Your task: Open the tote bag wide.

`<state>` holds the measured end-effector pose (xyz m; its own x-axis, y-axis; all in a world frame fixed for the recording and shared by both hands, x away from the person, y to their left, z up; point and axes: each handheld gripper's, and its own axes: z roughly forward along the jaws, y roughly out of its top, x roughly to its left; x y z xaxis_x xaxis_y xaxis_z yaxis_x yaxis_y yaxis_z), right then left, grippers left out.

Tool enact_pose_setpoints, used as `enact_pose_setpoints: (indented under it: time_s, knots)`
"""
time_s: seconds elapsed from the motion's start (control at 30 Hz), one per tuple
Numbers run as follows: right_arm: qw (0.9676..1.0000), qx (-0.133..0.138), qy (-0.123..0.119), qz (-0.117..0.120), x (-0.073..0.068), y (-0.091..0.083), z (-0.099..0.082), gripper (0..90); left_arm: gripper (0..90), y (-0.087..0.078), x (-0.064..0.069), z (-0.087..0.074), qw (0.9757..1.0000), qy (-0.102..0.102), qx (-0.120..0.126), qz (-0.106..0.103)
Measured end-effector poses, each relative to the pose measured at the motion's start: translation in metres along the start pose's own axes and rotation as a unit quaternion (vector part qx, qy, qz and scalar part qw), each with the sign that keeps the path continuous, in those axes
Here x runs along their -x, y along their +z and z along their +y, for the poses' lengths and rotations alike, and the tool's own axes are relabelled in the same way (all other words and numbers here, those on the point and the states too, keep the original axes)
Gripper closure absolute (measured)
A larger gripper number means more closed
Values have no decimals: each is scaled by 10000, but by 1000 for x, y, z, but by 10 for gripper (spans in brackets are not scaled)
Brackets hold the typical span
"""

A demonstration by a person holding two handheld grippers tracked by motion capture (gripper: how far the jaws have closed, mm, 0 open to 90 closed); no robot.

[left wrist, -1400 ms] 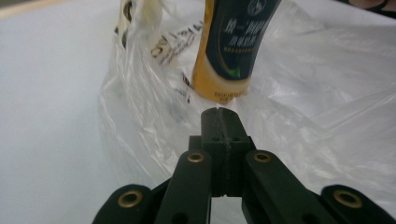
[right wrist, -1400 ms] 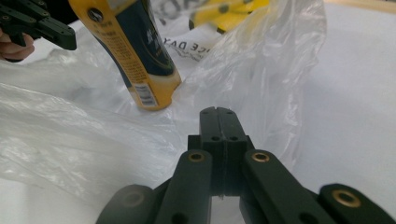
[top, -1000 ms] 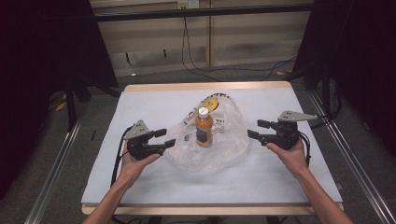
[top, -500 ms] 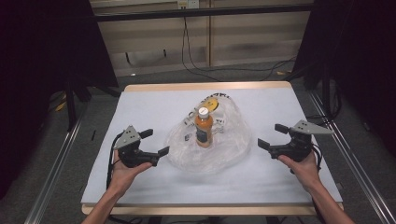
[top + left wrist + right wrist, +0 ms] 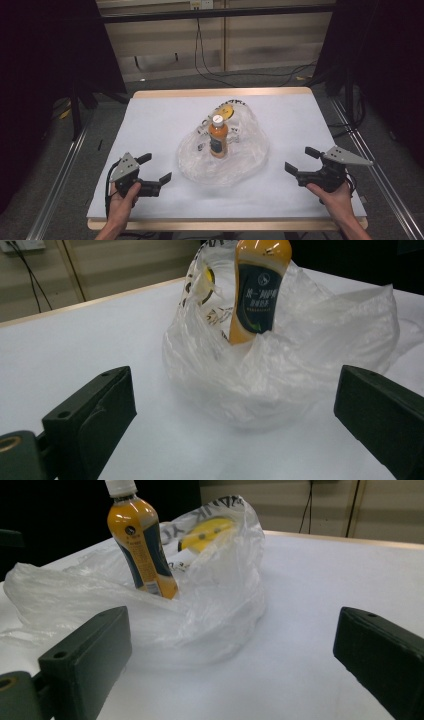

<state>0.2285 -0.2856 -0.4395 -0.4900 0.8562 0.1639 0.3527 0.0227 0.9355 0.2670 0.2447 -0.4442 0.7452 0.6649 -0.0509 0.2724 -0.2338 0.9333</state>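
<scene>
Orange plastic drink bottle (image 5: 218, 141) w/ white cap, dark blue label. Clear crinkled plastic bag (image 5: 235, 160) w/ black lettering, yellow print at far side. White worktop (image 5: 165, 120), tan wood edge.

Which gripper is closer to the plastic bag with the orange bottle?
Left. The left gripper sits just off the plastic bag at its near-left edge, jaws open, not touching. The right gripper is farther off to the bag's right, also open.

My left gripper (image 5: 156, 169) sits low at my left, jaws spread wide after just opening, nothing between them. My right gripper (image 5: 300, 161) mirrors it, wide and empty.
</scene>
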Motion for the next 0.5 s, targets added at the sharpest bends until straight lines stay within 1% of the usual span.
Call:
enact_pose_setpoints:
  time_s: [0.03, 0.07, 0.1, 0.13, 0.17, 0.2, 0.23, 0.27, 0.3, 0.37, 0.4, 0.43, 0.47, 0.5]
  knots:
    - [10000, 2, -13, -5, 1, -1, -3, 18, 31, 0, 0, 0, 10000, 0, 0, 0]
    - [10000, -6, 7, -28, 2, -3, -6, 18, 31, -6, 3, -4, 10000, 84, -27, 33]
    - [10000, -26, -21, -58, 2, -5, -7, 18, 31, -6, 3, -4, 10000, 84, -27, 33]
    - [10000, 9, -8, -53, 2, -7, -9, 22, 31, -12, 3, -5, 9998, 81, 115, 102]
    - [10000, 20, 59, -62, 3, -9, -10, 26, 30, -12, 3, -5, 9998, 81, 115, 102]
    - [9999, 34, 114, -104, 3, -12, -11, 24, 29, -14, 3, -7, 9998, 49, 122, 155]
    - [9998, 82, 79, -167, 2, -15, -12, 24, 29, -18, -1, -12, 9997, 36, 44, 234]
    - [9998, 82, 79, -167, 2, -15, -12, 24, 29, -18, -1, -12, 9997, 36, 44, 234]
    - [9995, 95, -48, -284, 1, -18, -13, 30, 27, -22, -1, -17, 9996, 0, 42, 288]
    - [9996, 154, 147, -200, 2, -18, -13, 27, 23, -23, 0, -19, 9996, -19, 1, 284]
    - [9995, 168, 155, -222, 1, -18, -12, 25, 20, -23, -1, -19, 9997, -22, 24, 251]
    - [9995, 181, 109, -222, 0, -17, -12, 26, 19, -23, 0, -18, 9995, 4, 69, 298]
    - [9995, 180, 79, -229, 0, -17, -12, 26, 16, -21, -1, -18, 9993, 117, 80, 358]
    - [9995, 180, 79, -229, 0, -17, -12, 26, 15, -21, -1, -18, 9993, 117, 80, 358]
